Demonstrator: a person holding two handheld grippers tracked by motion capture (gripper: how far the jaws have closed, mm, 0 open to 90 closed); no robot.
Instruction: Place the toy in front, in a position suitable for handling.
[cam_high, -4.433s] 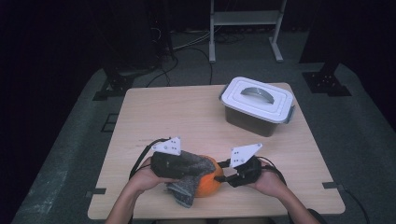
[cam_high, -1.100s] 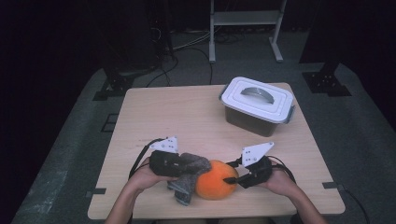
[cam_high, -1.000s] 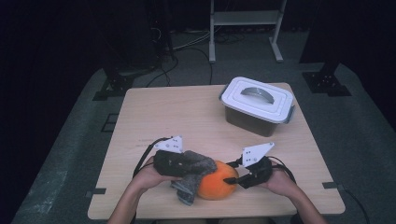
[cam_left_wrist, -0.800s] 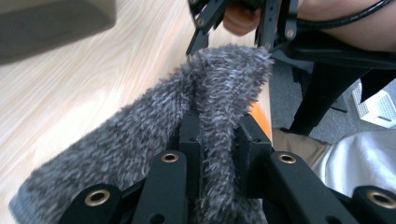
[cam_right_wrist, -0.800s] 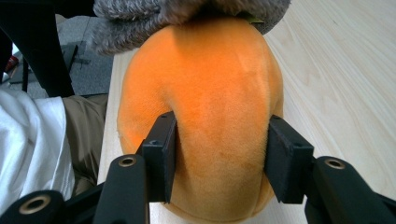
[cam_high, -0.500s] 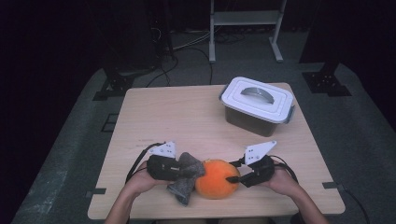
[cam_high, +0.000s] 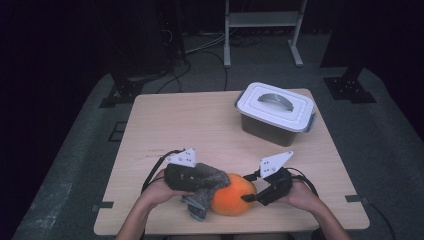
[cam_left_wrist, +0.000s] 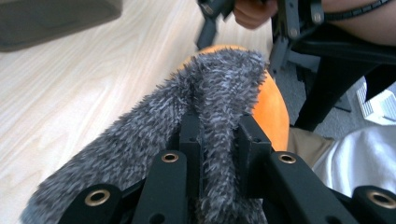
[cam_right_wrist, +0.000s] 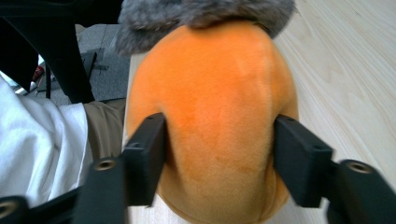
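Down at the near edge of the light wooden table, a round orange plush ball sits between the two grippers, with a fuzzy grey cloth draped over its left side and trailing down to the tabletop.

Left gripper has its jaws clamped tight on a fold of that grey cloth; from its own camera you can see the fur squeezed right between the two black pads. Right gripper straddles the orange ball, one jaw on each flank. Its jaws have just been opening with the ball between them, and in its view the right pad seems to stand just clear of the plush while the left one barely brushes it, so I'd call it a loose bracket, not a real grip.

What I'd worry about: if the left hand tugs the cloth now, nothing really pins the ball, so it could roll along with the fur or get dragged off the near edge, which is close. Plush fur also clings, so the cloth may snag instead of sliding free.

Far right, a white-lidded grey plastic box stands well apart, lid on.
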